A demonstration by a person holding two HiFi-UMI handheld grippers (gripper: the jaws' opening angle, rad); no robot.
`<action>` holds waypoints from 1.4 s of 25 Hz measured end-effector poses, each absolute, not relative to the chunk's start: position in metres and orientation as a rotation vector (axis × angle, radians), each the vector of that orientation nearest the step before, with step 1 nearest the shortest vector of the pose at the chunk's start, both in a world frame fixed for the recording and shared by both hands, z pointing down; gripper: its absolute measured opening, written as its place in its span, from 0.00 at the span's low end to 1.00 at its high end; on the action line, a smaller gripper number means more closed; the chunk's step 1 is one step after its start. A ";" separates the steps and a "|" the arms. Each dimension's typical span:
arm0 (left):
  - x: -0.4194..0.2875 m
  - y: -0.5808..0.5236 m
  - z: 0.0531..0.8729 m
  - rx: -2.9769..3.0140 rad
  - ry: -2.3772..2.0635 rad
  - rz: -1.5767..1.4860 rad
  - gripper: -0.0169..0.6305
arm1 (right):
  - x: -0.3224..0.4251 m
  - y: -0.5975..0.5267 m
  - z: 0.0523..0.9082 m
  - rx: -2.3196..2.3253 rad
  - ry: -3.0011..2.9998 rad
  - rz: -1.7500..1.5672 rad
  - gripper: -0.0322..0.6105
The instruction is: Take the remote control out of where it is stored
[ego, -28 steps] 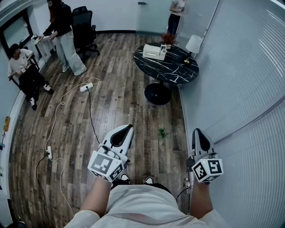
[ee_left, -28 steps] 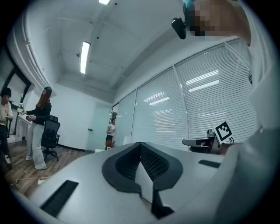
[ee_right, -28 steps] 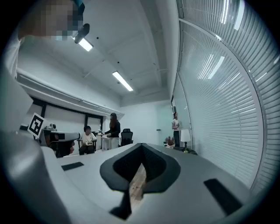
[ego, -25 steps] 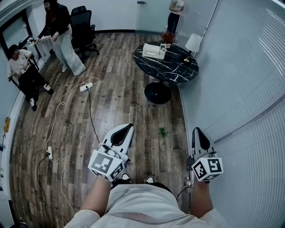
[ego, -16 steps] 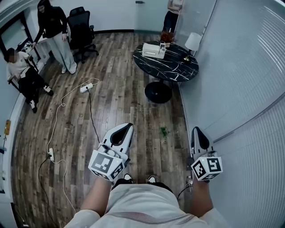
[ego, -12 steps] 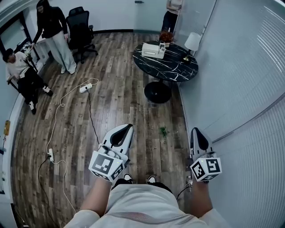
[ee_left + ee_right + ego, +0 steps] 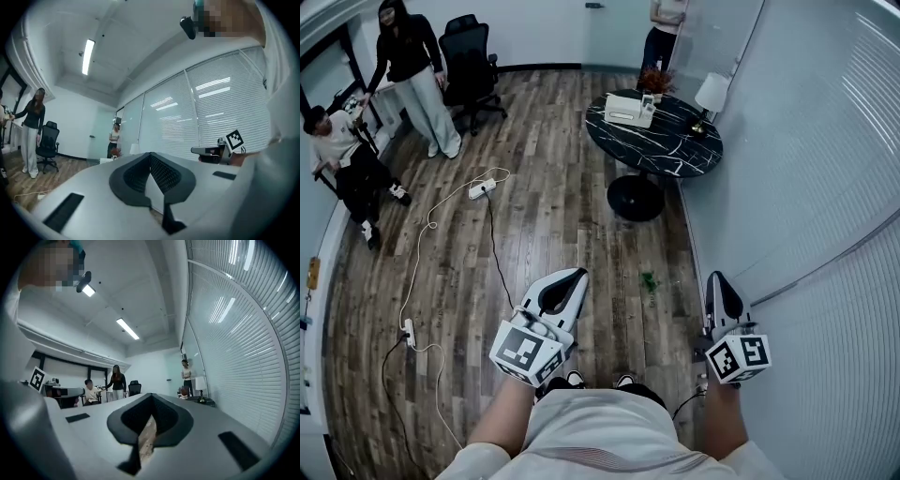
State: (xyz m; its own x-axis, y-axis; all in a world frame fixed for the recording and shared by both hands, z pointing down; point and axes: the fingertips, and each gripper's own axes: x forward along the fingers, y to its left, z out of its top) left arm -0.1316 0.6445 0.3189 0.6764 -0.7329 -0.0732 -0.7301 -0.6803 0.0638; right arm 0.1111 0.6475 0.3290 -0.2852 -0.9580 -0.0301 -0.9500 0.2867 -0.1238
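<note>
No remote control shows in any view. In the head view my left gripper [image 7: 577, 273] and right gripper [image 7: 715, 277] are held side by side in front of my body, over the wooden floor, pointing level toward the far end of the room. Both are shut with nothing between the fingers. In the left gripper view the left gripper [image 7: 150, 153] has its dark pads meeting at the tip. The right gripper [image 7: 151, 394] looks the same in the right gripper view. Far ahead stands a round black marble table [image 7: 675, 150] with a white box [image 7: 628, 109] on it.
A lamp [image 7: 710, 94] and a small plant [image 7: 654, 82] also stand on the table. A wall of blinds [image 7: 825, 187] runs along the right. A power strip [image 7: 481, 187] and cables lie on the floor at left. An office chair [image 7: 473, 56] and three people are at the far end.
Both grippers have drifted slightly along the floor with me, still shut and empty. The standing person at far left has shifted a little beside the chair.
</note>
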 end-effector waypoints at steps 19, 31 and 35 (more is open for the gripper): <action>-0.157 0.549 0.339 2.806 -1.299 -0.119 0.04 | 0.074 0.544 0.351 -1.718 2.513 -0.172 0.07; -0.075 0.422 0.323 2.772 -1.411 -0.083 0.04 | 0.161 0.402 0.346 -1.645 2.558 -0.219 0.07; -0.038 0.385 0.323 2.748 -1.443 -0.080 0.04 | 0.198 0.360 0.348 -1.619 2.589 -0.214 0.07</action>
